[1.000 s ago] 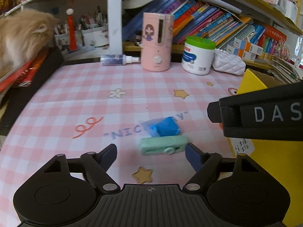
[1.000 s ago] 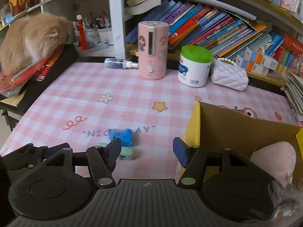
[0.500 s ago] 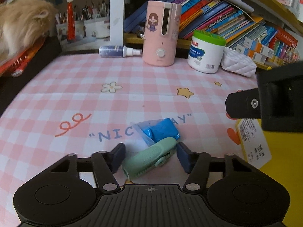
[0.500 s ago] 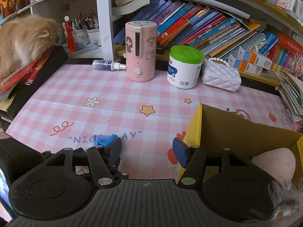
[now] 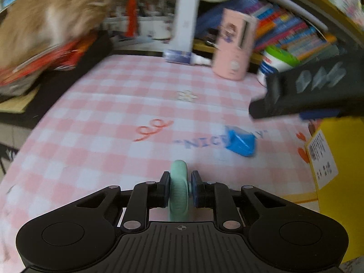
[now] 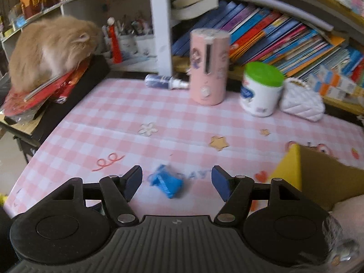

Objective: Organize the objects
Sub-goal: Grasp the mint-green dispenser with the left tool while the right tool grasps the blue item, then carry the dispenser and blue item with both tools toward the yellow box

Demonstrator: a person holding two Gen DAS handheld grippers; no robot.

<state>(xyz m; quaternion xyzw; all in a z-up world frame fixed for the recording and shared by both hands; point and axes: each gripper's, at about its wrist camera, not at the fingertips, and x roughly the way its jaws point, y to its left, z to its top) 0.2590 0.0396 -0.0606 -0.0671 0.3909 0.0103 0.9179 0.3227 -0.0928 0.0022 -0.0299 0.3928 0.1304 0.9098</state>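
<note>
My left gripper [image 5: 180, 187] is shut on a mint green clip [image 5: 178, 182], which stands on edge between the blue pads above the pink checked tablecloth [image 5: 113, 118]. A small blue packet [image 5: 241, 142] lies on the cloth ahead and to the right. In the right wrist view that blue packet [image 6: 168, 183] lies between the fingers of my right gripper [image 6: 177, 183], whose jaws are opening and do not touch it. The right gripper's black body [image 5: 314, 93] shows at the right of the left wrist view. A yellow cardboard box [image 6: 318, 182] stands at the right, with a pink plush thing inside.
At the back stand a pink cylinder device [image 6: 209, 68], a green-lidded white jar [image 6: 261, 88], a white quilted pouch [image 6: 302, 104] and a lying spray bottle [image 6: 166, 82]. A furry cat [image 6: 50, 47] lies on red papers at the left. Bookshelves run behind.
The left gripper has shut on the green clip and swung left with it, leaving the blue packet on the cloth. The right gripper has moved over the blue packet and widened.
</note>
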